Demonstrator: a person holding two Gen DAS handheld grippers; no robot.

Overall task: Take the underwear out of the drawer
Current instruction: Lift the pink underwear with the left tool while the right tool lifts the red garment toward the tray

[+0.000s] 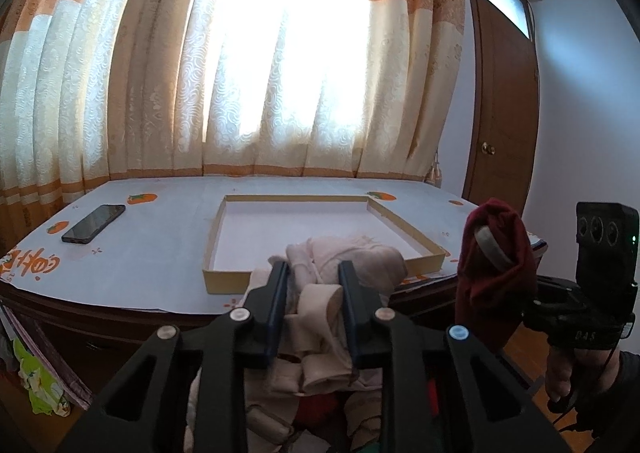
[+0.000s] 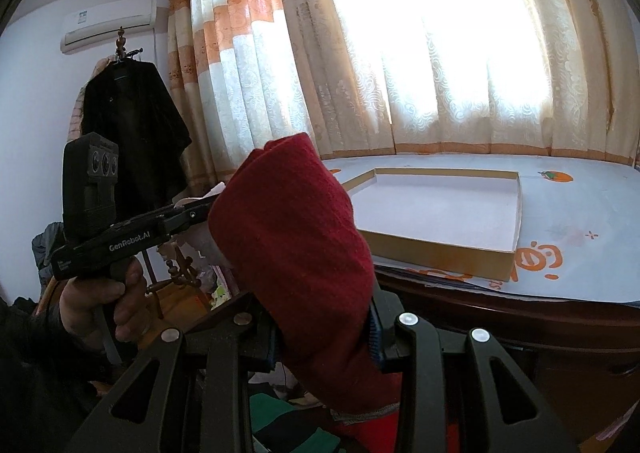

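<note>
We hold two garments at once. The left gripper (image 1: 314, 289) has its jaws drawn narrow on a bundle of pale pink underwear (image 1: 348, 265), which stands lifted above the heap of clothes in the drawer (image 1: 320, 405) and just in front of the table's near edge. The right gripper (image 2: 324, 337) has its jaws clamped on dark red underwear (image 2: 296, 237), raised clear of the drawer beside the table's near right corner.

Risks from here, in our judgement:

1. The pink bundle is loosely folded, and only part of it lies between the pads. A quick lift could shed a layer back into the drawer.
2. A hanging fold could snag other clothes below and drag them out.
3. The red garment hangs in a thick fold (its lower part hides the right jaws). A swing toward the table could slip it free or catch it on the table edge.
4. The shallow cardboard tray (image 1: 224, 277) sits at the near edge of the table (image 1: 160, 253); a low approach could push it. The phone (image 1: 94, 223) lies near the left edge, well apart.
</note>
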